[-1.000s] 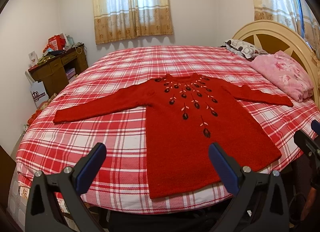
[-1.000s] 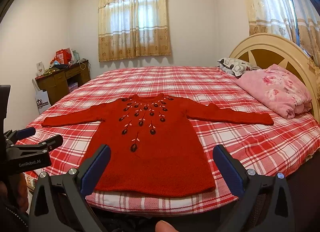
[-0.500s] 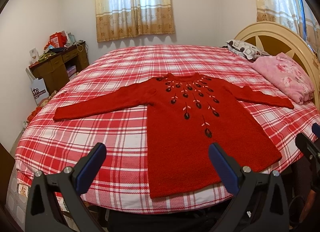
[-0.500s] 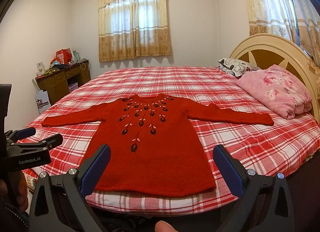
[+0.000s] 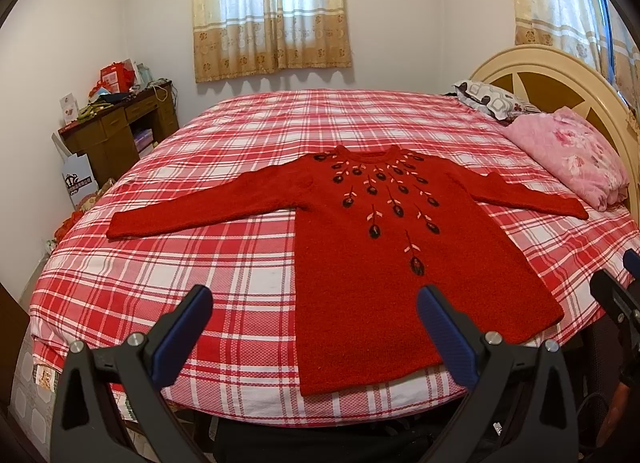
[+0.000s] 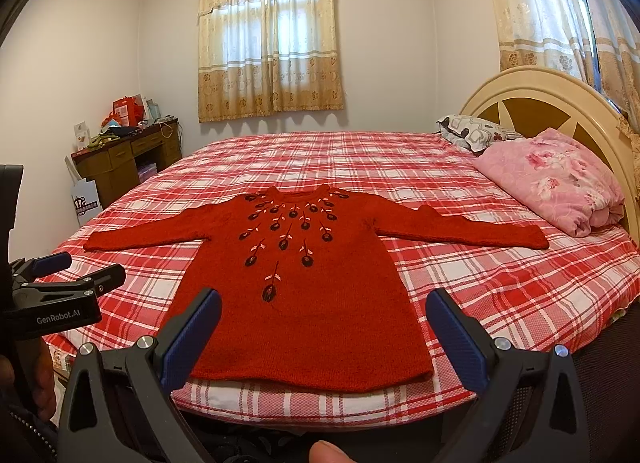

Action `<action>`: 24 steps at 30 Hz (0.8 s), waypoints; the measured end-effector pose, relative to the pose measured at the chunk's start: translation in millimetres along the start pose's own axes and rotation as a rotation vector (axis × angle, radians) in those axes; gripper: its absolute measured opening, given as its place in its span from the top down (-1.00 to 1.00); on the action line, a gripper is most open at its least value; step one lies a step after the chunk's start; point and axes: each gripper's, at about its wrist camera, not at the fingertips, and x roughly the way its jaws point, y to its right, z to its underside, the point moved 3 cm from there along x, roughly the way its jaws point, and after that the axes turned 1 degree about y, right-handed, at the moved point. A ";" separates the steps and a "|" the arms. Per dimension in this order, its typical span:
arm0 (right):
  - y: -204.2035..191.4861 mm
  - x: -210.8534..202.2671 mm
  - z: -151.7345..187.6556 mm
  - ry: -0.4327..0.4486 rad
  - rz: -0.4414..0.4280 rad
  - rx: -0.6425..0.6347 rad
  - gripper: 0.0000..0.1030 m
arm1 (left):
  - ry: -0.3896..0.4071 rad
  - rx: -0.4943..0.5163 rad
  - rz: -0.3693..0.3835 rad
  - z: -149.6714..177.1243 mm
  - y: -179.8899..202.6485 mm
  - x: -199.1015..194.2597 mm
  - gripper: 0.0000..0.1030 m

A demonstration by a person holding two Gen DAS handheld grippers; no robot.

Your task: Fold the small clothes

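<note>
Sweater: the red sweater [image 6: 304, 303] lies flat, front up, on the near half of the bed, hem at the near edge, collar pointing far. You have it fully spread, which suits a first fold; none is made yet.
Sleeves: the left sleeve [image 5: 200, 211] and right sleeve [image 6: 468, 231] run straight out to either side, clear of the body, easy for you to pick up at the cuffs.
Left gripper: your left gripper [image 5: 316, 327] hangs off the near edge, jaws wide, holding nothing, touching no cloth.
Right gripper: your right gripper [image 6: 324, 327] sits likewise just short of the hem, jaws wide and empty.
Bed: the plaid sheet [image 6: 500, 283] gives you a broad flat surface around the garment.
Far right: a pink quilt [image 6: 556, 179] and a patterned pillow [image 6: 472, 133] lie by the headboard [image 6: 532, 91], well apart from the sweater.
Far left: a cluttered desk [image 5: 120, 123] stands against the wall.
</note>
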 end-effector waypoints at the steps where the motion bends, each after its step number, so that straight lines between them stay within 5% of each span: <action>1: 0.2 -0.1 0.0 0.000 0.000 -0.001 -0.98 | 0.001 -0.001 0.001 0.0 0.1 -0.1 -1.00; 24: -0.1 5.8 6.9 -0.014 -0.007 -0.003 -0.98 | -0.009 -0.009 0.002 1.1 -1.4 3.0 -1.00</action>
